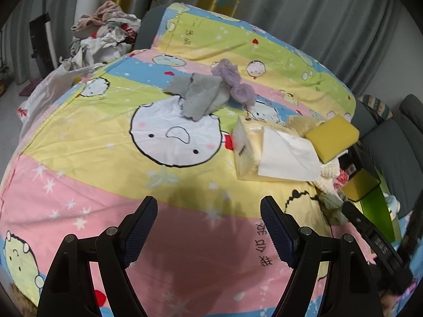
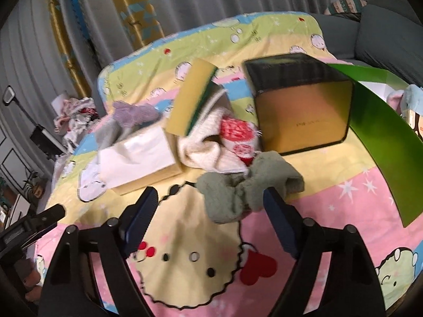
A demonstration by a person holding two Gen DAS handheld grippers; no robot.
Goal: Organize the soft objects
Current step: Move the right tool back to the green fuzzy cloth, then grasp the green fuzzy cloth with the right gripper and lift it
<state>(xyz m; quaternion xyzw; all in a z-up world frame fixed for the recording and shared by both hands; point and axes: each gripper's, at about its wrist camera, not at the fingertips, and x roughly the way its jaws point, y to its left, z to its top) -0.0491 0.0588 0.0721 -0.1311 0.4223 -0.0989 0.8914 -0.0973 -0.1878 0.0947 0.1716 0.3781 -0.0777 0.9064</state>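
My right gripper [image 2: 210,206] and left gripper [image 1: 208,211] both gape empty; a crumpled grey-green knitted cloth [image 2: 248,187] lies at one o'clock.

Bedsheet [image 1: 79,174] banded in pink, yellow, pale green and blue, printed with white stars, red hearts and black-outlined round cartoon faces. Grey cloth [image 1: 198,97] and lilac knit [image 1: 235,82] at upper centre of the left view. Pale yellow tissue box [image 1: 246,153] with a white sheet; yellow sponge [image 2: 190,100] with a dark green layer. Sage-green cloth [image 2: 246,192] at centre of the right view, cream towel [image 2: 208,145] with red prints behind it. Box [image 2: 304,116] with black top and ochre side; bright green panel [image 2: 378,132] at right. Curtains [image 1: 317,10] grey. Black fingers [image 2: 140,222] with dark blue pads.
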